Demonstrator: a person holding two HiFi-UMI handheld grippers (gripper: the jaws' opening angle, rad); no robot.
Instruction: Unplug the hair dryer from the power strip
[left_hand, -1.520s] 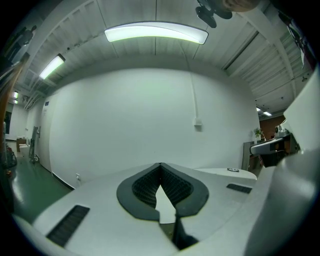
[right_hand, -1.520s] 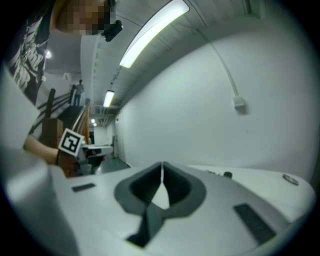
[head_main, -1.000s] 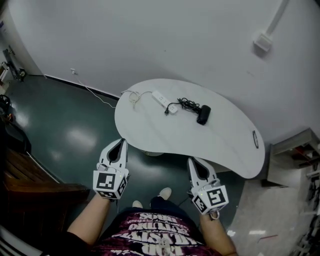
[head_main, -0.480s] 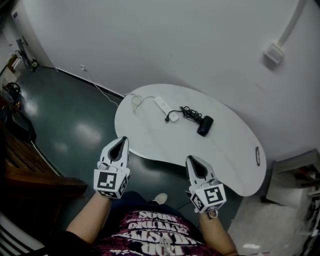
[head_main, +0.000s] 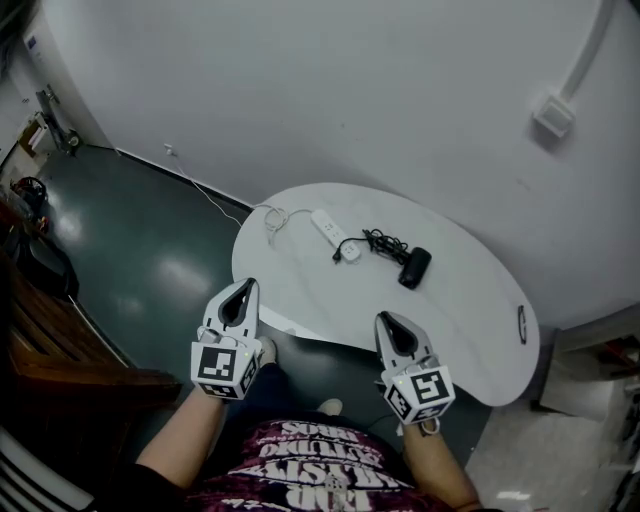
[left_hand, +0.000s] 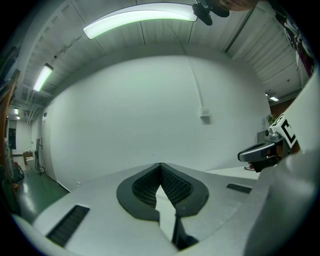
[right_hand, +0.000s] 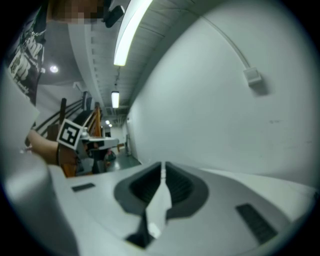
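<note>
Two grippers, both clenched on nothing: left gripper (head_main: 243, 286) and right gripper (head_main: 386, 319) hang on our side of the table's near rim. Only the head view gives us the rounded white table (head_main: 450, 320), which is smooth-topped. On it lies a long white power strip (head_main: 329, 233). Just beside it is a stubby black hair dryer (head_main: 414, 267), its tangled black cord (head_main: 379, 241) running to the strip. The gripper views show ribbed dark pads (left_hand: 175, 187) meeting at the tips, a plain white wall and a ceiling strip light (left_hand: 140, 20).
</note>
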